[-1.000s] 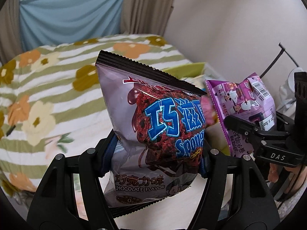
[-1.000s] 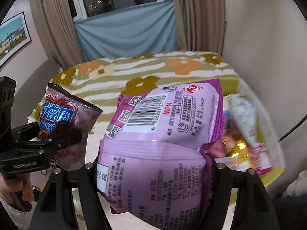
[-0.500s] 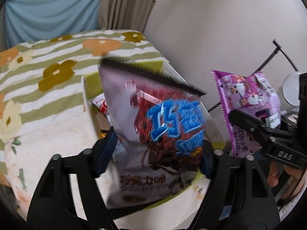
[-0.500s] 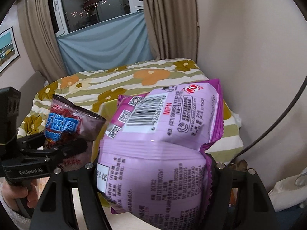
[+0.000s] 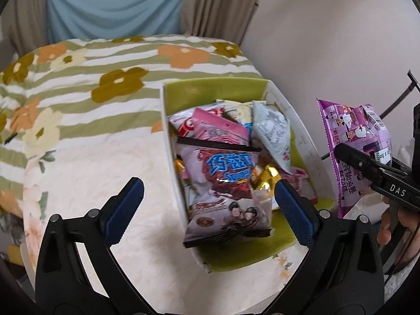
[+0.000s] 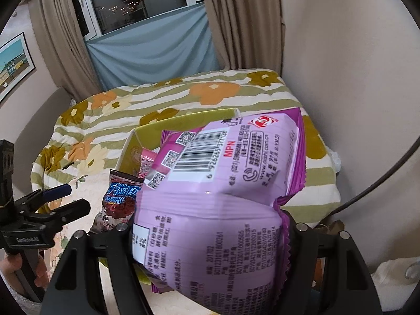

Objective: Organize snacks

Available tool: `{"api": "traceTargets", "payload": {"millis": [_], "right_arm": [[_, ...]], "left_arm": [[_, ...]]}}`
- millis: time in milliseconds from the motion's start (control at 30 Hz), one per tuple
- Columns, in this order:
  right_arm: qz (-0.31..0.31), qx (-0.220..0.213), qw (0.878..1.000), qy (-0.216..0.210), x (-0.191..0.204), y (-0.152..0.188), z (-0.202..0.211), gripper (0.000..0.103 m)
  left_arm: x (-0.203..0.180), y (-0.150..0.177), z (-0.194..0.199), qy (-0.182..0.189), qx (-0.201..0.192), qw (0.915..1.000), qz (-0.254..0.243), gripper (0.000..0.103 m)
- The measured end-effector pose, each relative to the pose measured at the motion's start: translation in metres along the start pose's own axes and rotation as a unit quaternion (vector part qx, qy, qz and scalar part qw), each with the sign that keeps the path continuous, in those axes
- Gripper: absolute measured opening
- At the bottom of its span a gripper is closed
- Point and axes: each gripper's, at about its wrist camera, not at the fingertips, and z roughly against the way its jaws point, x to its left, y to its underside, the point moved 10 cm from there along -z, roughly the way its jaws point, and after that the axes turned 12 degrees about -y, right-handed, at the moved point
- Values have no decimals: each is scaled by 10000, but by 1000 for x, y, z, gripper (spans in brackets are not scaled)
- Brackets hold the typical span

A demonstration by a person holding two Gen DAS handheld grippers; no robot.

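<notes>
Hovering over the green box (image 5: 302,141), our left gripper (image 5: 210,199) stands wide apart with nothing in it, and the chocolate bag (image 5: 225,191) sits atop the pile inside. Our right gripper (image 6: 210,233) clamps the purple packet (image 6: 223,189), poised beside the box, likely next in.

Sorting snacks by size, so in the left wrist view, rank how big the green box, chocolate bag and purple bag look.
1. Green box
2. Chocolate bag
3. Purple bag

The two bags look close. The right hand-held gripper covers part of the purple one, and distance differs, so that order is unsure.
</notes>
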Motion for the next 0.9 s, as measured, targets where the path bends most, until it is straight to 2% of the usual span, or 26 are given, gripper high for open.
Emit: {"api": "traceTargets", "payload": {"millis": [233, 300, 367, 433, 700, 900], "right_arm": [[248, 73, 9990, -361, 17, -5, -21, 72], [287, 119, 9987, -401, 18, -3, -31, 78], [294, 127, 9988, -360, 14, 0, -34, 94], [305, -11, 9988, -379, 11, 2, -30, 98], [511, -23, 9984, -222, 11, 14, -16, 98], [561, -287, 9979, -137, 27, 11, 13, 98]], "left_arm": [[5, 3, 9, -159, -79, 9998, 91, 99], [6, 8, 9, -227, -48, 9997, 121, 99], [6, 11, 8, -286, -14, 9995, 151, 99], [7, 17, 7, -316, 25, 9993, 201, 99], [9, 32, 17, -314, 23, 9991, 277, 99], [16, 28, 53, -324, -349, 9986, 207, 99]]}}
